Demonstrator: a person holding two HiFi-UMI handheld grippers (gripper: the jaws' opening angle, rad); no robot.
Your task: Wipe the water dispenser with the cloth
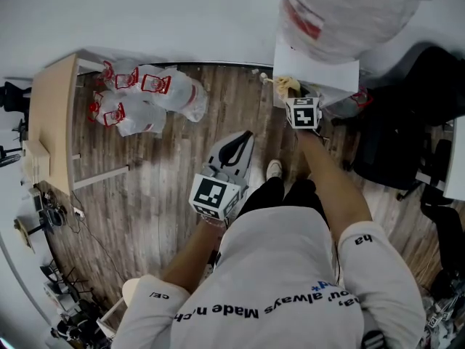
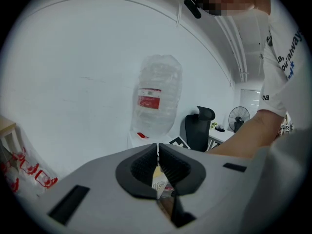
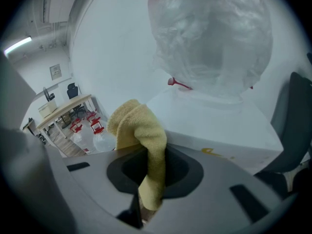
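The water dispenser (image 1: 317,68) is a white box with a big clear bottle (image 1: 349,9) on top, standing against the wall. In the right gripper view its white top (image 3: 214,116) fills the middle, under the bottle (image 3: 209,33). My right gripper (image 3: 155,167) is shut on a yellow cloth (image 3: 141,130), held just in front of the dispenser's near edge; the cloth (image 1: 288,85) shows beside the marker cube. My left gripper (image 1: 231,151) hangs lower and to the left over the floor, its jaws shut with nothing between them (image 2: 158,165). It faces the bottle (image 2: 157,99) from a distance.
Several empty water bottles (image 1: 145,97) lie on the wooden floor at the left beside a light wood table (image 1: 52,122). A black office chair (image 1: 396,137) stands right of the dispenser. Cables and gear (image 1: 51,217) lie along the left wall.
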